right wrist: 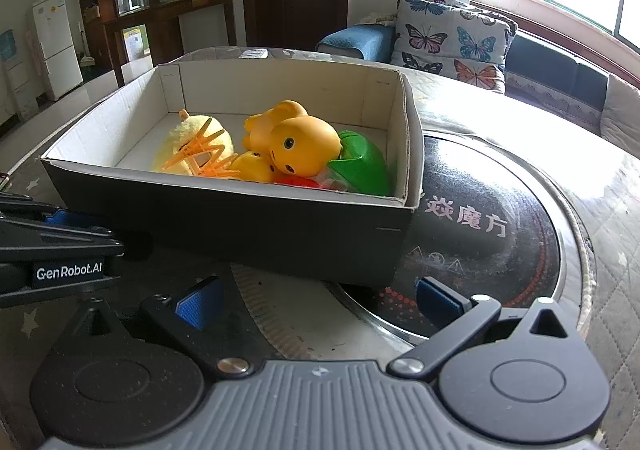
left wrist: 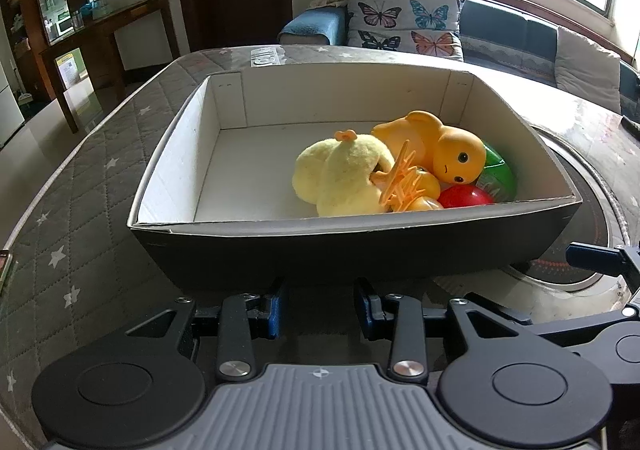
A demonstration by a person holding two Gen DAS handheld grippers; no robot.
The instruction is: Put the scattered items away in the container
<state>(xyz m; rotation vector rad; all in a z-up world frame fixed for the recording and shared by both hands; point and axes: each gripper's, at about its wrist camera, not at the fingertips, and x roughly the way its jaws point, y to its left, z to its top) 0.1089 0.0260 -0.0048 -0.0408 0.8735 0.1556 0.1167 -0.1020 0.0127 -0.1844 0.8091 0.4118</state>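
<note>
Toys fill box on quilted table near sofa.

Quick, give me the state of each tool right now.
Left tool: partly open, holding nothing.
Right tool: wide open, holding nothing.

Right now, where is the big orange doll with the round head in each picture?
Left wrist view: the orange doll lies in the right half of the box, head toward the near wall, right of the fluffy yellow toy.
Right wrist view: the orange doll sits mid-box, its head just left of the green toy.
Shared landmark: the orange hair claw, lying against the fluffy yellow toy in both.
</note>
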